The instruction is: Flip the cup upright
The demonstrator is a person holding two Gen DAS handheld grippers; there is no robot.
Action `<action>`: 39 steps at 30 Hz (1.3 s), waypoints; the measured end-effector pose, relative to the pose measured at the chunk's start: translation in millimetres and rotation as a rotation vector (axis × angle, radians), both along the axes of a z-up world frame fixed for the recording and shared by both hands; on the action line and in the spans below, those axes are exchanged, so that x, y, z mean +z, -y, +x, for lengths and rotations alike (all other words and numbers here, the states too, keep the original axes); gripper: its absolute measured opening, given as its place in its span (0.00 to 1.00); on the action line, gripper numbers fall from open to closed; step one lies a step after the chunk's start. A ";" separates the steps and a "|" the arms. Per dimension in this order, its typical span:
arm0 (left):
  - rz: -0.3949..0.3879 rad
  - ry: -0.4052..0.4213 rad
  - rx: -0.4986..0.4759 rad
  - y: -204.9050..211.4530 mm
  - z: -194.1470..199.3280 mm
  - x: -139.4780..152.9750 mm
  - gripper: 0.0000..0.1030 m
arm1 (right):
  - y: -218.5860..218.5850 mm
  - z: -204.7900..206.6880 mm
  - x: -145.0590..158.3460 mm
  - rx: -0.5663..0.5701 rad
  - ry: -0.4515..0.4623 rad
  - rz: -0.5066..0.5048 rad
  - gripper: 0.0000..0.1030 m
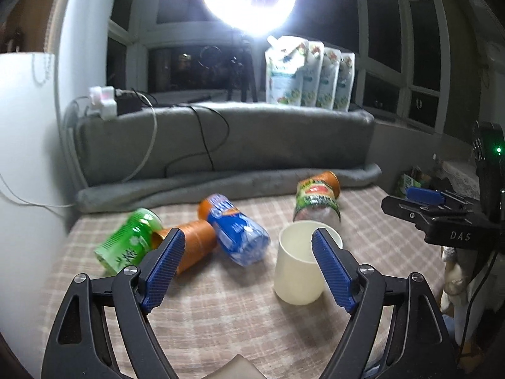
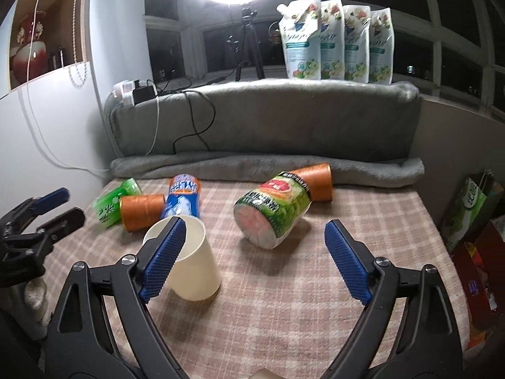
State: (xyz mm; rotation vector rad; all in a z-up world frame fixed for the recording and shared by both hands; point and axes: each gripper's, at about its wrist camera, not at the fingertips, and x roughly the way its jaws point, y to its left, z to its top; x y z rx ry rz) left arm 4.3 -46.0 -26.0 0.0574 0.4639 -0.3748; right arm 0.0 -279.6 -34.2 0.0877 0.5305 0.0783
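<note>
A cream paper cup (image 1: 300, 271) stands upright on the checked cloth, mouth up; it also shows in the right wrist view (image 2: 192, 262). My left gripper (image 1: 249, 246) is open and empty above the cloth, its right finger in front of the cup's rim. My right gripper (image 2: 255, 237) is open and empty, its left finger in front of the cup's left side. The right gripper shows at the right edge of the left wrist view (image 1: 442, 208). The left gripper shows at the left edge of the right wrist view (image 2: 41, 214).
Lying on the cloth: a green bottle (image 1: 126, 240), an orange cup (image 1: 192, 246), a blue bottle (image 1: 236, 230), a green-labelled jar (image 2: 271, 211) and another orange cup (image 2: 315, 183). A grey blanket (image 2: 268, 164) bounds the back. Boxes (image 2: 467, 208) stand right.
</note>
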 end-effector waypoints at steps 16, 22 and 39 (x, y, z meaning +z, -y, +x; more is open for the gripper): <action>-0.059 0.083 0.151 -11.2 -5.9 22.0 0.83 | 1.5 -6.1 21.7 -0.167 0.160 -0.086 1.00; -0.069 0.078 0.154 -13.5 -6.0 23.4 0.83 | 2.2 -5.2 22.6 -0.168 0.159 -0.081 1.00; -0.094 0.098 0.140 -14.1 -11.1 30.7 0.83 | 3.0 -5.4 23.2 -0.177 0.171 -0.083 1.00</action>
